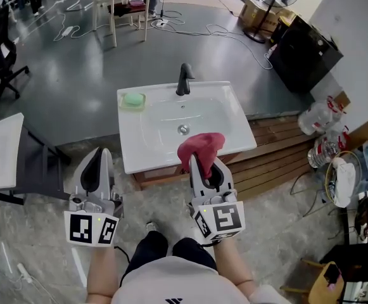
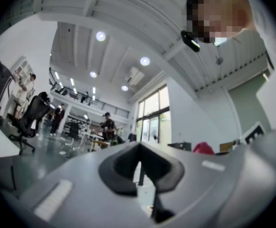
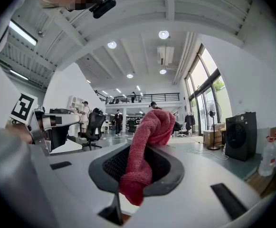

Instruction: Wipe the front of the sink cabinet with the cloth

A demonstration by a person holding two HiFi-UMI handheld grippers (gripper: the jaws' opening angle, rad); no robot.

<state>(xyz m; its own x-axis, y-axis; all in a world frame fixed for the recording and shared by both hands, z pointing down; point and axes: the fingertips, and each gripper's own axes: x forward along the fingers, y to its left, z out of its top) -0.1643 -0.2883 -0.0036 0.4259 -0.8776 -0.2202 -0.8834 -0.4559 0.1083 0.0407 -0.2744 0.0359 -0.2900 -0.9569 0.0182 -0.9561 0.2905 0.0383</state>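
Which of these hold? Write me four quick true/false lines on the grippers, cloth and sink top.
1. The right gripper is shut on a red cloth. True.
2. The left gripper holds a sponge. False: its jaws are together with nothing between them.
3. The faucet on the sink is black. True.
4. The green soap dish sits at the sink's near right corner. False: it is at the far left corner, left of the faucet.

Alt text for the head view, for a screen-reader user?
The right gripper is shut on a red cloth over the front edge of a white sink; the left gripper, shut and empty, is to its left. A black faucet stands at the back.
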